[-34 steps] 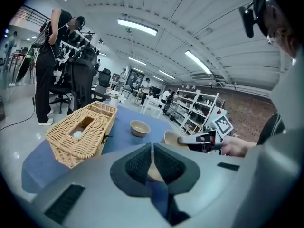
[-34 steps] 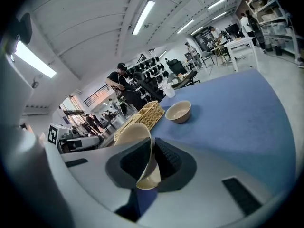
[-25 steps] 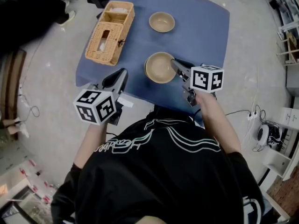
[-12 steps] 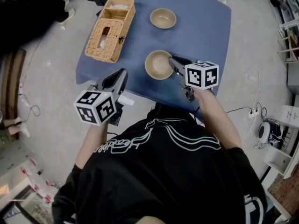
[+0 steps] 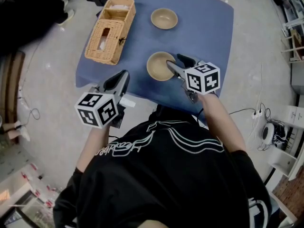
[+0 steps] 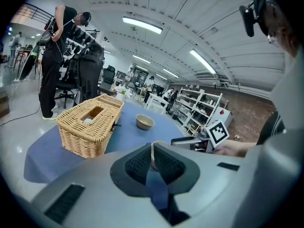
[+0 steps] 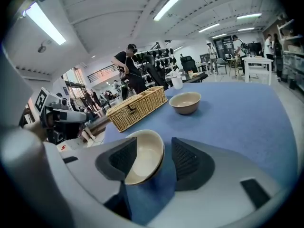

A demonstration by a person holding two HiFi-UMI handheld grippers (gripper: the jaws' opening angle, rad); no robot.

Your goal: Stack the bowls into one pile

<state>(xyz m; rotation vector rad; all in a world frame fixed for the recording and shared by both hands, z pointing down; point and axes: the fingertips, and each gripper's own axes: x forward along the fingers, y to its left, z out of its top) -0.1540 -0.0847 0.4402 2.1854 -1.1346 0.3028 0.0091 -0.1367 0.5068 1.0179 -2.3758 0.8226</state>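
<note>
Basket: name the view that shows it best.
Head view: whole basket from above, nothing covering it. Left gripper view shows its side and top close up; right gripper view shows it small and far.

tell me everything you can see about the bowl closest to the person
The near bowl is round, plain and beige, with a smooth, glazed-looking inside and a thin rim; it is empty. It sits upright on the blue cloth near the table's front edge, apart from the far bowl and the basket. The right gripper straddles its right rim, one finger inside and one outside. The jaws have just been opening, and the outer pad stands clear of the wall.
</note>
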